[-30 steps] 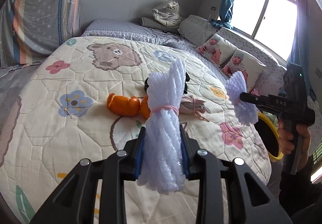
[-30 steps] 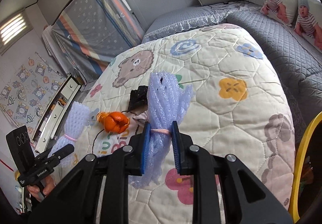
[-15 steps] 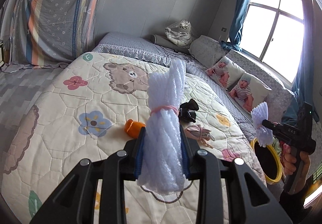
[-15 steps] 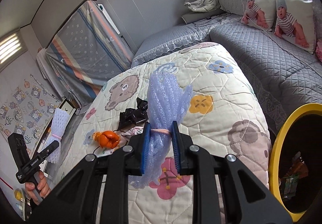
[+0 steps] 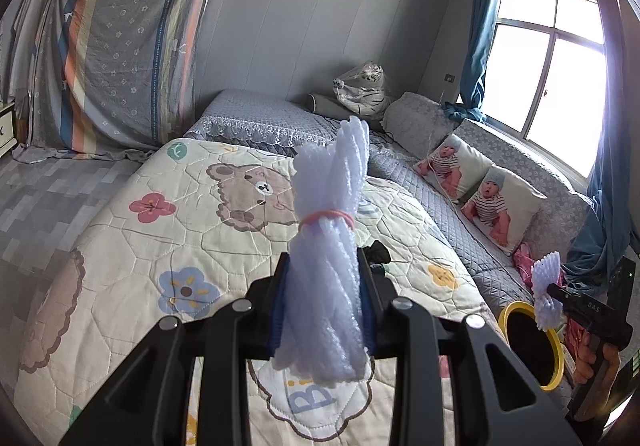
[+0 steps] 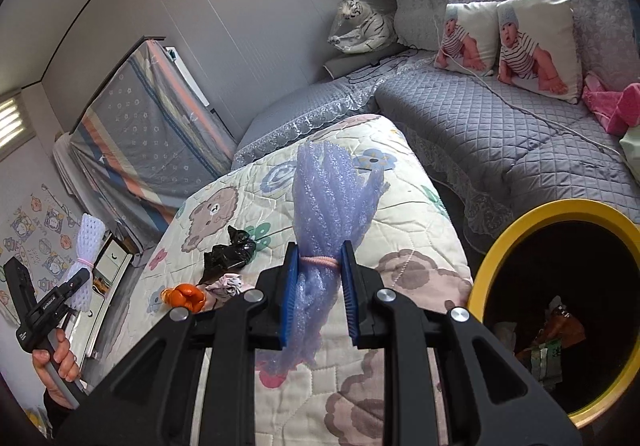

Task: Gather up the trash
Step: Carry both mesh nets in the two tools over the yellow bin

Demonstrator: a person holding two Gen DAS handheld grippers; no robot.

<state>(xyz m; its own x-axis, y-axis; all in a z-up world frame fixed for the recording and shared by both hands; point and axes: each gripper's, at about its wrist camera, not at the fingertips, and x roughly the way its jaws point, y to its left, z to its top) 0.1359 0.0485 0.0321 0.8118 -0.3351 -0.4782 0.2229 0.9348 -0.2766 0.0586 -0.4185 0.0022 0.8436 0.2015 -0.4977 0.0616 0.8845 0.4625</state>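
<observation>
My left gripper (image 5: 324, 286) is shut on a white foam-net bundle (image 5: 328, 246) tied with a pink band, held upright above the quilt (image 5: 120, 246). My right gripper (image 6: 318, 286) is shut on a purple foam-net bundle (image 6: 328, 201), also banded, just left of the yellow-rimmed bin (image 6: 492, 246) with trash inside. The left wrist view shows the right gripper (image 5: 556, 292) with its bundle (image 5: 545, 290) above the bin (image 5: 558, 366). On the quilt lie a black bag (image 6: 230, 252), an orange wrapper (image 6: 186, 296) and a pale crumpled piece (image 6: 228, 282).
A grey quilted sofa (image 6: 500, 117) with two baby-print pillows (image 6: 536, 41) runs along the window side behind the bin. A plastic-wrapped toy tiger (image 6: 360, 29) sits in the corner. A striped sheet (image 5: 112, 57) hangs over furniture at the left.
Both grippers kept their bundles. The left one rose, so the quilt items dropped behind its bundle. The right one swung towards the bin, whose opening now fills its lower right view.
</observation>
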